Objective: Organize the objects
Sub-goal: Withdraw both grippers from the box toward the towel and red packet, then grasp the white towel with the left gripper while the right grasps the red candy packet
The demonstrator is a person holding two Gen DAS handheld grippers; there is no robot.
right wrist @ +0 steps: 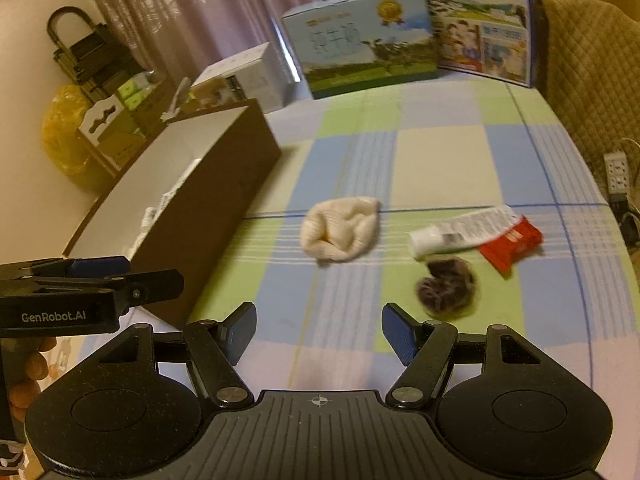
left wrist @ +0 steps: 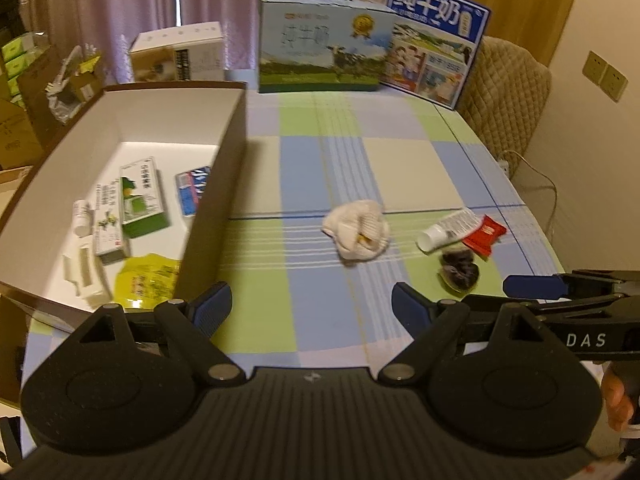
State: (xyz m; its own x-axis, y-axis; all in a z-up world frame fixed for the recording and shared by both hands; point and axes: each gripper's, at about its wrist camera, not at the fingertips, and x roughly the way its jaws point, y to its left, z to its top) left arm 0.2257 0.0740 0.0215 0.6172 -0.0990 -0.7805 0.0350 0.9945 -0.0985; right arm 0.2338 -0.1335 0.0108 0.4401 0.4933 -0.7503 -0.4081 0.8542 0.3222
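Observation:
A brown box with a white inside [left wrist: 224, 152] [right wrist: 224, 168] stands at the table's left and holds several small packages [left wrist: 140, 204]. On the checked cloth lie a cream rolled sock [left wrist: 356, 228] [right wrist: 340, 232], a white tube [left wrist: 448, 228] [right wrist: 460, 228], a red packet [left wrist: 484, 234] [right wrist: 512, 246] and a dark packet [left wrist: 460, 270] [right wrist: 446, 286]. My left gripper [left wrist: 312, 312] is open and empty, short of the sock. My right gripper [right wrist: 318, 330] is open and empty, near the dark packet; it also shows at the right of the left wrist view [left wrist: 536, 286].
Two milk cartons [left wrist: 324, 44] [right wrist: 360, 36] and a white box [left wrist: 180, 54] stand at the table's far edge. A padded chair [left wrist: 508, 80] is at the far right. Cardboard boxes [left wrist: 24, 92] are stacked left of the table. A power strip [right wrist: 618, 172] lies off the right edge.

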